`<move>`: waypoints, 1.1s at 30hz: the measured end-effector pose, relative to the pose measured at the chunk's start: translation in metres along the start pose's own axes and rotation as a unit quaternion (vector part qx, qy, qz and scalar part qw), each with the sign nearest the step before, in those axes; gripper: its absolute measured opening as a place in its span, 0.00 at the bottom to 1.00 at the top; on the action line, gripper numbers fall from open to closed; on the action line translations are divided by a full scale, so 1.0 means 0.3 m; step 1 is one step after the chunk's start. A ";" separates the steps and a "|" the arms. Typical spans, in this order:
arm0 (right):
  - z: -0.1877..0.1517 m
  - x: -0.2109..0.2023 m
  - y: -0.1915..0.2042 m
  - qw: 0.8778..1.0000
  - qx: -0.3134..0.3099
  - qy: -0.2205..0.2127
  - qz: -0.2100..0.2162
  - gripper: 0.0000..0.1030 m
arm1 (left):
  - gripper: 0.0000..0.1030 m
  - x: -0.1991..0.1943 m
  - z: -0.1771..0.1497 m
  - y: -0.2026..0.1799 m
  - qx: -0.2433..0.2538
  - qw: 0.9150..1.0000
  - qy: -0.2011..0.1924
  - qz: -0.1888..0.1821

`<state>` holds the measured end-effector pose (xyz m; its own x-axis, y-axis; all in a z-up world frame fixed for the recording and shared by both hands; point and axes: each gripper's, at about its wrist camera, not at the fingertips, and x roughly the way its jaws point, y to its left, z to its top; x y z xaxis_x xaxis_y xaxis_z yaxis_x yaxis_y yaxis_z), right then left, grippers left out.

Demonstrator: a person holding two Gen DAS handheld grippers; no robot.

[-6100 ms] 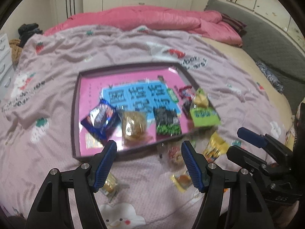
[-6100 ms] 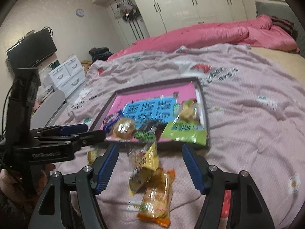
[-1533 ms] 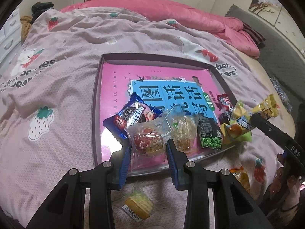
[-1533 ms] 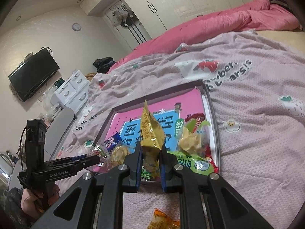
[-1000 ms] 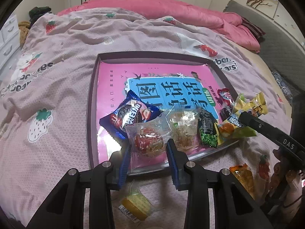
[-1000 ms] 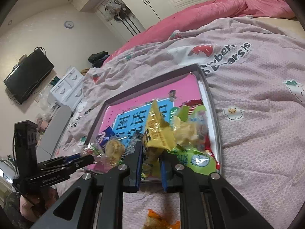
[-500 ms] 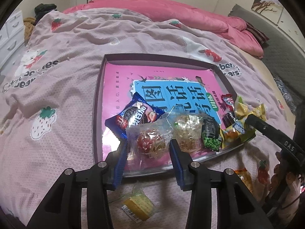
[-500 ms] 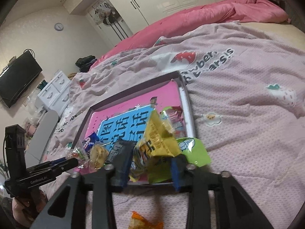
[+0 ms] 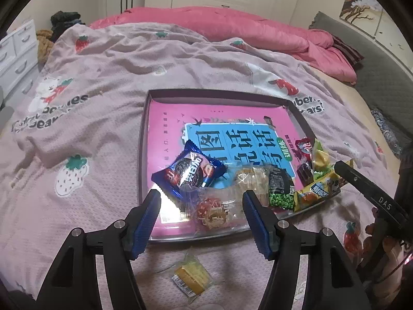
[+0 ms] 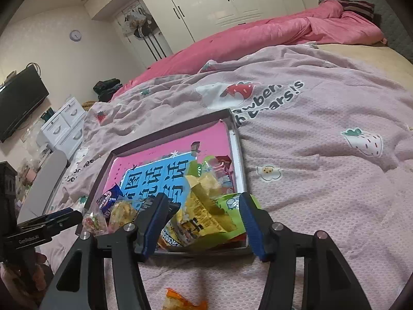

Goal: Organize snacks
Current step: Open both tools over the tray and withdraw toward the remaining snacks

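**Both snacks let go in the tray**

The left hand-held gripper point(image 9: 201, 214) was squeezing the clear bag of red candy point(image 9: 213, 210); now it is wide open and holds nothing. The bag lies flat at the near edge of the dark-rimmed pink tray point(image 9: 144, 139) on the bed, beside the blue Oreo packet point(image 9: 189, 174). The right hand-held gripper point(image 10: 202, 223) has opened too, and its crinkly yellow snack bag point(image 10: 204, 211) lies in the tray, long side pointing away.

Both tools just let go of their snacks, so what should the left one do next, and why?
Probably pull the left tool back and down to the yellow snack on the blanket just below it. Both tools are open, the clear-wrapped snack already lies in the tray, and that yellow one sits outside the tray's near edge.
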<state>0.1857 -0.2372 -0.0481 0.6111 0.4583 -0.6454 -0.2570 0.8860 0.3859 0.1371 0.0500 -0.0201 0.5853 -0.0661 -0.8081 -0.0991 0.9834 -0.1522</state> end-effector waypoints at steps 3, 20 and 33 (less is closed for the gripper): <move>0.006 -0.015 -0.008 1.000 0.004 -0.009 -0.003 0.61 | 0.69 -0.015 0.003 0.006 -0.003 1.000 -0.005 0.001; 0.011 -0.170 -0.008 0.998 0.013 -0.058 0.014 0.69 | 0.75 -0.152 0.007 0.051 -0.018 0.999 -0.032 0.000; -0.160 -0.196 0.085 0.999 0.009 0.041 -0.014 0.70 | 0.75 -0.118 -0.155 0.084 -0.012 0.999 0.037 0.010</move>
<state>0.1073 -0.2381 -0.0320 0.5550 0.4375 -0.7075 -0.2263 0.8978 0.3778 0.0765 0.0693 -0.0216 0.5217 -0.0600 -0.8510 -0.1302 0.9803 -0.1489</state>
